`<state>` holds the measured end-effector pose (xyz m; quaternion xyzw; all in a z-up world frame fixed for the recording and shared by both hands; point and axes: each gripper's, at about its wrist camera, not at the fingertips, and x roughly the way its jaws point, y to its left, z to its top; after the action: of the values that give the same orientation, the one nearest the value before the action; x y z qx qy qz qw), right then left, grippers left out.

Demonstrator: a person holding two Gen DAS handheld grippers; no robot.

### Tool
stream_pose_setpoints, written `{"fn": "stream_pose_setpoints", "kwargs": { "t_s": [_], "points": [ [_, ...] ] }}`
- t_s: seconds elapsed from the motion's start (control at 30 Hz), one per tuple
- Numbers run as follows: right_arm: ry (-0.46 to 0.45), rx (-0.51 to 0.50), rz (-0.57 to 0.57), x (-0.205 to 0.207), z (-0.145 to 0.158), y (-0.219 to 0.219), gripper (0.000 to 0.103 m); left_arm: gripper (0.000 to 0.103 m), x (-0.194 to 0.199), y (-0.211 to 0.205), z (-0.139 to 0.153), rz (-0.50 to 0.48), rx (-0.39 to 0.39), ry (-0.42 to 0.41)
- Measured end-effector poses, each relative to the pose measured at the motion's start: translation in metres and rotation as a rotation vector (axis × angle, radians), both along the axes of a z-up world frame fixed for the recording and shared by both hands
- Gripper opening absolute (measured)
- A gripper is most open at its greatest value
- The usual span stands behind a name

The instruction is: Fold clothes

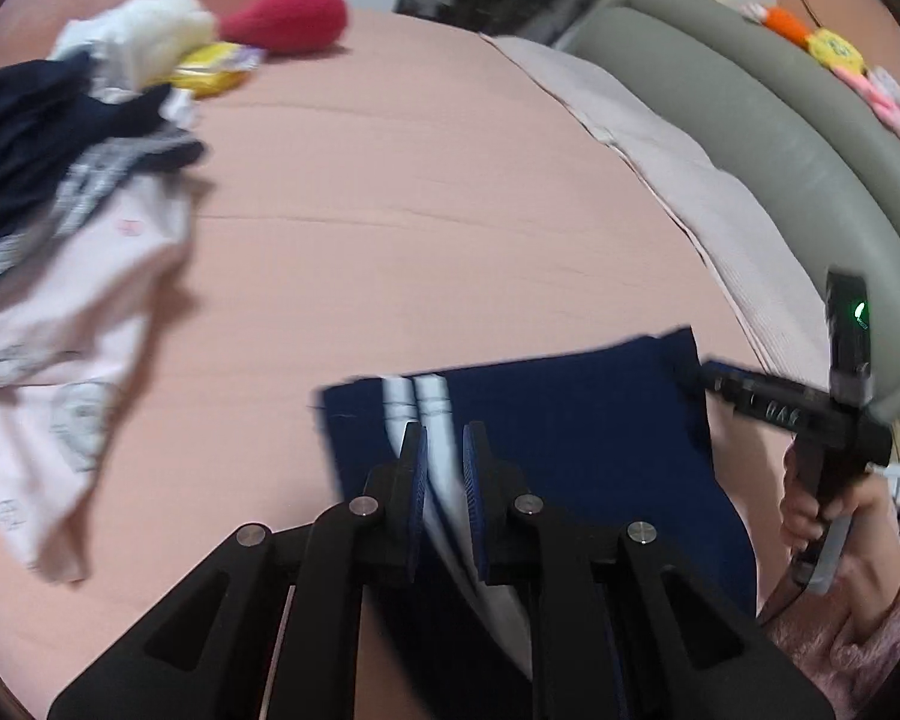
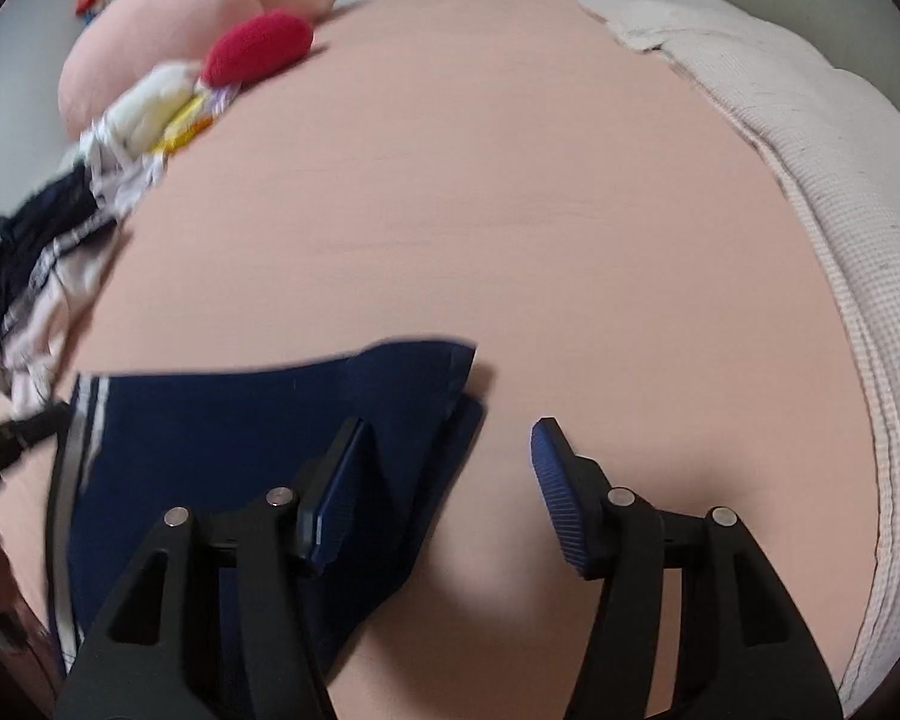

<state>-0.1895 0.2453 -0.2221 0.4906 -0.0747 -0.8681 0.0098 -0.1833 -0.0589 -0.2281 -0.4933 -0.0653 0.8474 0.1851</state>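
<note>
A navy garment with two white side stripes (image 1: pixel 570 420) lies folded on the pink bed sheet (image 1: pixel 420 210); it also shows in the right wrist view (image 2: pixel 240 420). My left gripper (image 1: pixel 444 450) stands over its striped edge with the jaws a narrow gap apart and the white stripe between them. My right gripper (image 2: pixel 447 444) is open and empty at the garment's right corner, left finger over the cloth, right finger over bare sheet. The right gripper also shows in the left wrist view (image 1: pixel 708 375), at the garment's right edge.
A pile of unfolded clothes, dark and pale pink (image 1: pixel 60 228), lies at the left. A red plush (image 1: pixel 288 15), a white plush and a yellow packet lie behind it. A pink pillow (image 2: pixel 180 6) lies at the back. A pale blanket (image 2: pixel 810 180) and grey bed rim (image 1: pixel 780 138) run along the right.
</note>
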Motion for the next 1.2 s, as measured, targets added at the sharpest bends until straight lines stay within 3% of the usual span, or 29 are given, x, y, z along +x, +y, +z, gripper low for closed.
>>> {"fn": "stream_pose_setpoints", "kwargs": {
  "t_s": [0.07,0.17,0.27,0.33,0.37,0.4,0.47,0.53,0.57,0.6,0.63,0.67,0.7,0.77,0.83,0.9,1.0,1.1,1.2],
  "points": [
    [0.027,0.006,0.024,0.002,0.007,-0.003,0.057,0.014,-0.005,0.005,-0.011,0.002,-0.087,-0.031],
    [-0.021,0.139,0.009,0.001,-0.001,-0.003,0.057,0.015,-0.008,-0.014,-0.009,0.064,-0.008,-0.054],
    [-0.029,0.042,-0.077,0.004,0.0,0.027,0.057,0.016,-0.003,-0.03,0.002,0.121,-0.001,-0.009],
    [-0.034,-0.094,-0.099,0.007,0.002,0.042,0.06,0.029,-0.005,-0.039,0.003,0.129,0.065,-0.044],
    [-0.054,-0.172,-0.081,0.007,0.0,0.044,0.061,0.049,-0.006,-0.043,0.0,0.133,0.101,-0.071],
    [-0.077,-0.237,-0.06,0.007,-0.003,0.043,0.064,0.057,-0.007,-0.046,-0.004,0.139,0.135,-0.1],
    [-0.123,-0.317,-0.015,0.008,-0.012,0.033,0.067,0.056,-0.007,-0.048,-0.014,0.148,0.169,-0.142],
    [-0.119,-0.222,0.027,0.009,-0.015,0.014,0.069,0.04,-0.003,-0.042,-0.021,0.149,0.13,-0.139],
    [-0.11,-0.153,0.05,0.007,-0.015,0.004,0.061,0.022,0.0,-0.038,-0.02,0.144,0.102,-0.119],
    [-0.103,-0.082,0.074,0.004,-0.014,-0.005,0.041,0.012,0.004,-0.033,-0.019,0.139,0.075,-0.099],
    [-0.088,-0.041,0.089,0.0,-0.011,-0.01,0.034,0.01,0.005,-0.031,-0.018,0.142,0.068,-0.083],
    [-0.065,-0.034,0.097,-0.003,-0.006,-0.01,0.021,0.01,0.005,-0.029,-0.016,0.148,0.071,-0.068],
    [-0.042,-0.028,0.104,-0.006,-0.002,-0.01,0.016,0.01,0.003,-0.028,-0.013,0.16,0.049,-0.044],
    [0.071,0.007,0.069,-0.005,0.015,-0.005,0.013,0.012,-0.001,-0.026,-0.008,0.187,-0.015,0.011],
    [0.137,0.065,0.006,-0.003,0.025,0.008,0.014,0.017,-0.005,-0.031,-0.008,0.201,-0.012,-0.017],
    [0.076,0.024,-0.022,-0.006,0.02,0.018,0.03,0.024,-0.001,-0.035,-0.01,0.197,0.016,-0.055],
    [0.047,-0.075,-0.054,0.009,0.023,0.024,0.032,0.029,0.014,-0.035,0.008,0.189,0.023,-0.012],
    [0.06,-0.168,0.044,0.03,0.035,-0.007,0.032,0.032,0.042,-0.012,0.036,0.047,0.086,0.036],
    [0.03,-0.158,0.176,0.055,0.036,-0.048,0.032,0.032,0.064,0.032,0.038,-0.086,0.07,0.045]
  ]
}}
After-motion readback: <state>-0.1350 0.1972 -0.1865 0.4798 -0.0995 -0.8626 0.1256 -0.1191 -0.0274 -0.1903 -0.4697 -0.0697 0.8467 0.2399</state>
